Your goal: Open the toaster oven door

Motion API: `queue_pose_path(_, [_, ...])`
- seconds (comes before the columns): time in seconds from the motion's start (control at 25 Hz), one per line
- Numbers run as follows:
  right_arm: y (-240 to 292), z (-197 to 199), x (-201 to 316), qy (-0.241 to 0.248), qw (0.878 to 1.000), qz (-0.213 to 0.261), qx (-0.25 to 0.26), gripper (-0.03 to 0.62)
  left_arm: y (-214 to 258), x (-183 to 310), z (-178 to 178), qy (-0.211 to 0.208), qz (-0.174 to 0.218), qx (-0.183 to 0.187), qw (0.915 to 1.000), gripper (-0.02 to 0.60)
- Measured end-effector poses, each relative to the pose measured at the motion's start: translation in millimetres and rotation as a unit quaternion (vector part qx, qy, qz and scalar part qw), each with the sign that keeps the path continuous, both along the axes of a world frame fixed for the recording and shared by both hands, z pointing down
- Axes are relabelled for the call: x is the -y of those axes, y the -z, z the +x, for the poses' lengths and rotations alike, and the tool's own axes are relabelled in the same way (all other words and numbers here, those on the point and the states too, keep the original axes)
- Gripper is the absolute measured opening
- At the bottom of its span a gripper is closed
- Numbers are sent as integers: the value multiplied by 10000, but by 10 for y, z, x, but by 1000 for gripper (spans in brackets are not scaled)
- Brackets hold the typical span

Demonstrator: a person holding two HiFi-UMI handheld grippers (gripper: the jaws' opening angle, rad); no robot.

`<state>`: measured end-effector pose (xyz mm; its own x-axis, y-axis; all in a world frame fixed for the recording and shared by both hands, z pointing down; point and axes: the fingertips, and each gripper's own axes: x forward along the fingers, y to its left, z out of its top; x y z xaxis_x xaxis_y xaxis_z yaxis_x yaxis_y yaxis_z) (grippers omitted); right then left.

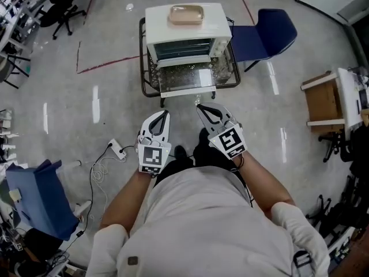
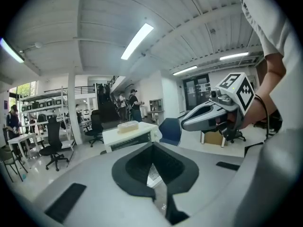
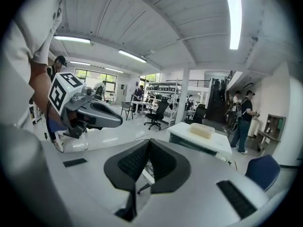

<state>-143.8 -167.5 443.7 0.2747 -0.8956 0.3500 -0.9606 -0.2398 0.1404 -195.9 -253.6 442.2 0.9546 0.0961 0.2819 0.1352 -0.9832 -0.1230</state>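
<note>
A white toaster oven (image 1: 184, 30) stands on a low wire cart (image 1: 144, 68), straight ahead of me on the floor. Its glass door (image 1: 187, 77) hangs down flat in front, showing the dark inside. A beige tray (image 1: 185, 14) lies on its top. My left gripper (image 1: 165, 114) and right gripper (image 1: 199, 105) are held side by side near my body, short of the door and touching nothing. Both are shut and hold nothing. In the left gripper view the shut left gripper (image 2: 152, 148) points at the oven (image 2: 130, 137). In the right gripper view the shut right gripper (image 3: 149, 143) points at the oven (image 3: 199, 141).
A blue chair (image 1: 265, 36) stands right of the cart, and a wooden box (image 1: 323, 100) further right. A power strip with cable (image 1: 118, 150) and a blue cloth (image 1: 37, 195) lie on the floor at my left. Red tape (image 1: 106, 64) marks the floor. People and office chairs stand far behind.
</note>
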Motion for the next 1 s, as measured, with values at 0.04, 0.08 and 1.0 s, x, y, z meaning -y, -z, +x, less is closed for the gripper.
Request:
queue_pose_path(0.04, [49,-46,-49,-59,10000,46,39,18,37,-18,-59,-23,-74,-17,10000,17])
queue_pose_path(0.08, [95,-89,-102,-109,9999,79,74,18,72,-39,-110,-53,-136,-33,9999,16])
queue_pose_path(1.0, [395,-467,-1202,-92,9990,426,94,18,262,-865,-722,60,-122,-18,9999,17])
